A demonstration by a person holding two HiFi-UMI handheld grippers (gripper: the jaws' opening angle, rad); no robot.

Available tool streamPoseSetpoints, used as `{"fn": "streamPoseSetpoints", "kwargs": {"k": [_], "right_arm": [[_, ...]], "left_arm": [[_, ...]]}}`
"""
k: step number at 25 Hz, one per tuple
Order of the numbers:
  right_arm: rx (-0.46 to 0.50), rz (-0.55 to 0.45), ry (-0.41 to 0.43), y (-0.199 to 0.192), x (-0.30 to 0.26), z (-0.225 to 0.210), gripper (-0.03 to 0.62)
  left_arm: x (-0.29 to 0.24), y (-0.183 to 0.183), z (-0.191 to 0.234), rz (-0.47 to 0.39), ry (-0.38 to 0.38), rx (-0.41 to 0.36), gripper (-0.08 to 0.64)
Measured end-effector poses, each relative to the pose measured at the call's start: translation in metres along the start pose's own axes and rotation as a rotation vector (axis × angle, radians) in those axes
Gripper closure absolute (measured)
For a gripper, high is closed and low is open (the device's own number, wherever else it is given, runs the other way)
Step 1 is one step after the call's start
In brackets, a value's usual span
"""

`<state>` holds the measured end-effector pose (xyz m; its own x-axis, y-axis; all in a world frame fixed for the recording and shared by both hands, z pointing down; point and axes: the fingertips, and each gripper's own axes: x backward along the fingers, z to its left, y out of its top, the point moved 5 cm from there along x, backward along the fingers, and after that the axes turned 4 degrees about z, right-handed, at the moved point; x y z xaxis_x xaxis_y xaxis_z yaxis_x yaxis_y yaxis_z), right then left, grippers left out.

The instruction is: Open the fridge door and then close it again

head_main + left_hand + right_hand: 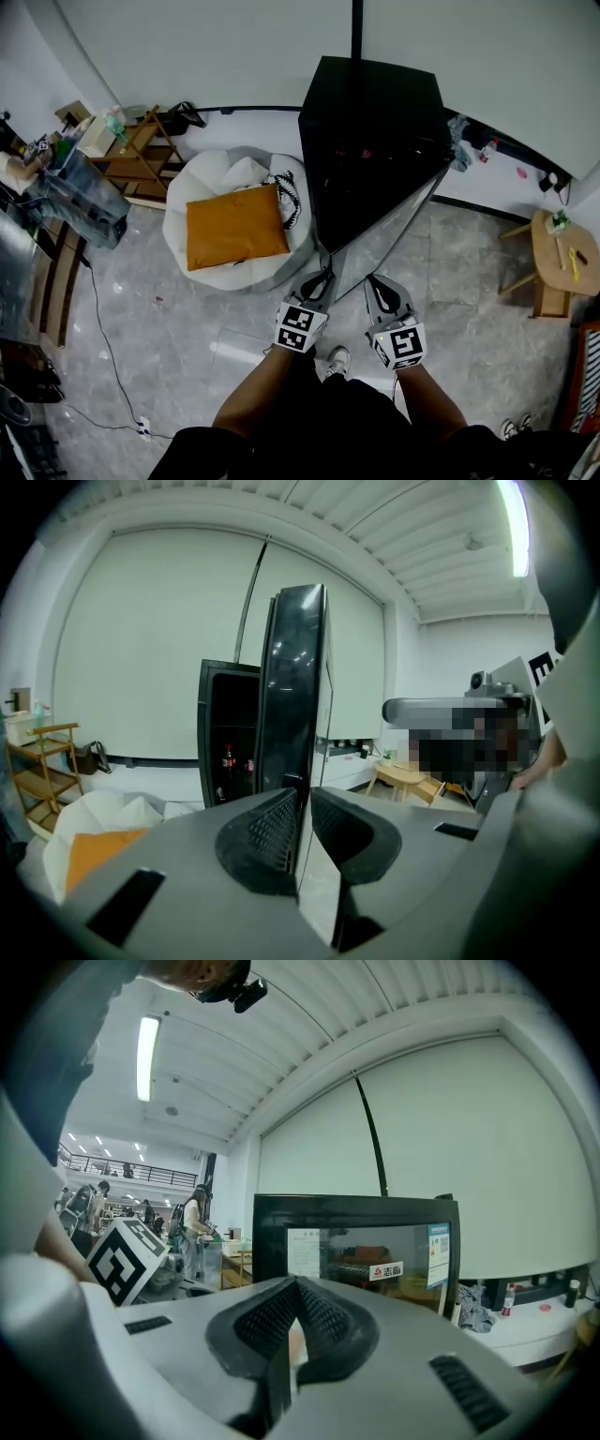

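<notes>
The black fridge (375, 122) stands open, its glass door (384, 239) swung out toward me. In the left gripper view the door (295, 686) is seen edge-on, and bottles (227, 759) show inside the dark cabinet. My left gripper (323, 278) is at the door's free edge; that edge runs between its jaws (305, 822), and the pads are shut on it. My right gripper (380, 286) hangs just right of it, in front of the glass. In its own view the door (375, 1251) faces it, and its jaws (295, 1312) are shut with nothing held.
A white beanbag (225, 187) with an orange cushion (234, 228) lies left of the fridge. A wooden shelf (141, 155) stands at far left, a wooden stool (553, 253) at right. A cable (108, 347) runs across the floor. My shoe (337, 359) is below the grippers.
</notes>
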<state>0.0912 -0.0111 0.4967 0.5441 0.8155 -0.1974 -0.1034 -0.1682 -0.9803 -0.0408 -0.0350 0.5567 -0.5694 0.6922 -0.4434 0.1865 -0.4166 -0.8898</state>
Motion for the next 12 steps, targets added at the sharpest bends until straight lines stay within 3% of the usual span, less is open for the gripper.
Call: {"fn": "streamPoseSetpoints", "kwargs": {"k": [12], "right_arm": [[-0.010,-0.011,-0.051,-0.012,0.035,-0.001,0.578]], "left_arm": [[0.006,-0.011,-0.067,0.047,-0.127,-0.129,0.497]]}}
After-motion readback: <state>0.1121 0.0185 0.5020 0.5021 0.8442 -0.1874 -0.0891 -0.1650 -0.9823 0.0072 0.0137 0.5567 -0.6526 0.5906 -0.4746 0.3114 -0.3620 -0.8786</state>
